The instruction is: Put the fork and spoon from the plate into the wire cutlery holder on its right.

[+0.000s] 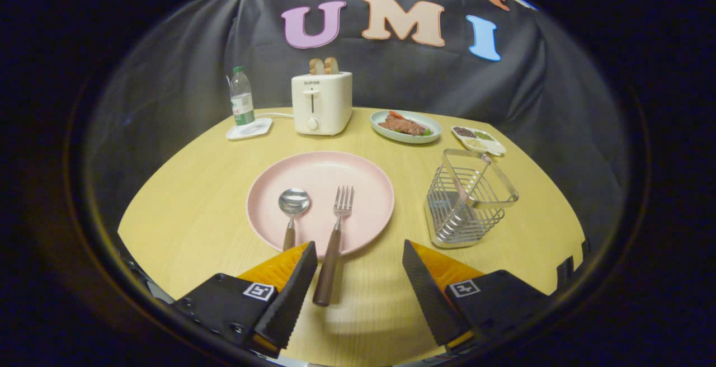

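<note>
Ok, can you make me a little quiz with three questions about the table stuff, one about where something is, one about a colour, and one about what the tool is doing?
1. Where does the fork lie?
A. in the wire cutlery holder
B. with its prongs on the plate, beside the spoon
C. on the toaster

2. What colour is that plate?
A. pink
B. blue
C. black

3. How is the tool?
A. shut on the spoon
B. shut on the fork
C. open, holding nothing

Answers:
1. B, its prongs rest on the plate to the right of the spoon, and its handle reaches out over the table.
2. A, it is plainly pink.
3. C, its fingers stand wide apart, with the fork handle near the left one.
</note>
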`<state>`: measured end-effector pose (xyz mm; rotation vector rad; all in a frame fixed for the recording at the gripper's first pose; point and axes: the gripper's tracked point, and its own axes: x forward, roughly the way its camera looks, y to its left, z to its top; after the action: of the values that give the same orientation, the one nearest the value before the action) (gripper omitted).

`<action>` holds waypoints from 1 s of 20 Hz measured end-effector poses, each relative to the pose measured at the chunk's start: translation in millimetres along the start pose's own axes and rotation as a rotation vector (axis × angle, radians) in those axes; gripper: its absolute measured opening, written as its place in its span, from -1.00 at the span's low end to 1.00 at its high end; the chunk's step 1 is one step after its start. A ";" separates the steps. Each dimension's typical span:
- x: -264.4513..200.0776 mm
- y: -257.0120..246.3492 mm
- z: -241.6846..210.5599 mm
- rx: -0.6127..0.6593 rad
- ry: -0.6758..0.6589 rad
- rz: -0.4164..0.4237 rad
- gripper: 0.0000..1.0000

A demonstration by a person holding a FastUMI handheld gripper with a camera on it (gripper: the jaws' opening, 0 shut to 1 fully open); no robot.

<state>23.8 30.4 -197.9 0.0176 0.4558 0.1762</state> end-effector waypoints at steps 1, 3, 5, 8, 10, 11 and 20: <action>0.1 1.4 -2.5 0.000 0.014 0.010 0.85; 0.4 5.3 -7.6 -0.008 0.037 0.027 0.77; 2.0 8.5 -9.7 -0.021 0.042 0.036 0.69; 3.9 18.5 -10.3 -0.036 0.034 0.059 0.43; 5.2 20.8 -13.7 -0.050 0.043 0.054 0.21; 5.4 22.1 -15.0 -0.057 0.049 0.053 0.10; 10.3 29.0 -16.3 -0.108 0.052 0.019 -0.58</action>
<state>20.9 60.4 -215.4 -0.0883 0.4977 0.2199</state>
